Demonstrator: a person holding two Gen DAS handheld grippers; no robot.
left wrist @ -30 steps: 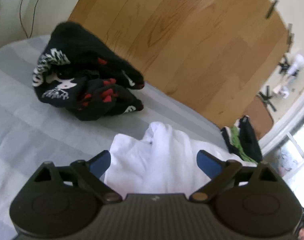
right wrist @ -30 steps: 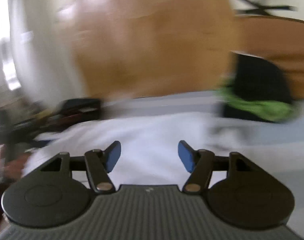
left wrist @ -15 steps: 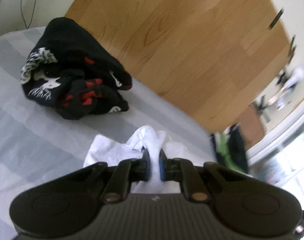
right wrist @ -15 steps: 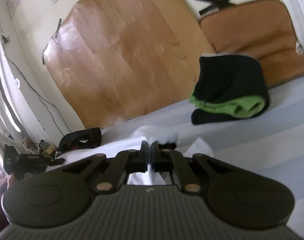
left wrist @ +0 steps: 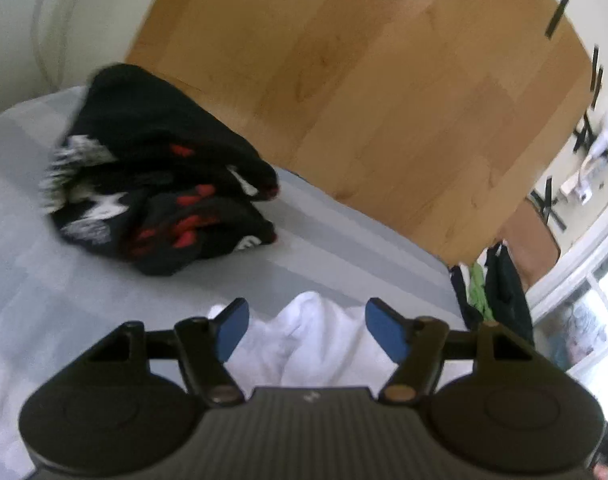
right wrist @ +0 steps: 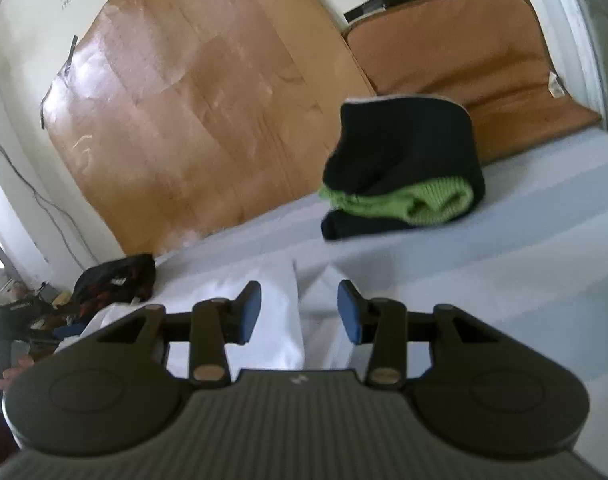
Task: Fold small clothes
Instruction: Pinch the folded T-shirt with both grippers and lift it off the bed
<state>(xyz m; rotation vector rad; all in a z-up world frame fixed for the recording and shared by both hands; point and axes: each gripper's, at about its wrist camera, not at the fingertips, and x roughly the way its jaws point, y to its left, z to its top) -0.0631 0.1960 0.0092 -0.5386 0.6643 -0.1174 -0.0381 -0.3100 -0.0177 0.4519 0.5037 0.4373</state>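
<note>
1. Change: half a sec before, both grippers were pinched shut on the white garment (left wrist: 316, 336); now the left gripper (left wrist: 306, 330) and right gripper (right wrist: 299, 314) had both let go, jaws spread w/ nothing between the pads.
2. Meaning (my read): a fold was probably just laid down and released, so this piece looked near done or ready for another fold.
3. Where it was: white garment lay on the grey striped bed sheet (left wrist: 43, 280), right under both grippers. In the right wrist view (right wrist: 275, 304) it showed a straight edge/crease running away from the cam; in the left view it bunched into soft rounded lumps.
4. Materials: white piece looked like thin soft cotton, limp, creased easily. Sheet was smooth, flat, w/ pale bands.
5. Others: a crumpled black garment w/ red and white print (left wrist: 155, 184) sat well apart, far left, prob. not yet folded. A black and green folded bundle (right wrist: 404, 176) sat near the far edge, thick, knit-looking, rolled shape.
6. Behind: brown cardboard sheet (right wrist: 191, 112) taped to the wall, stiff and glossy in patches.
</note>
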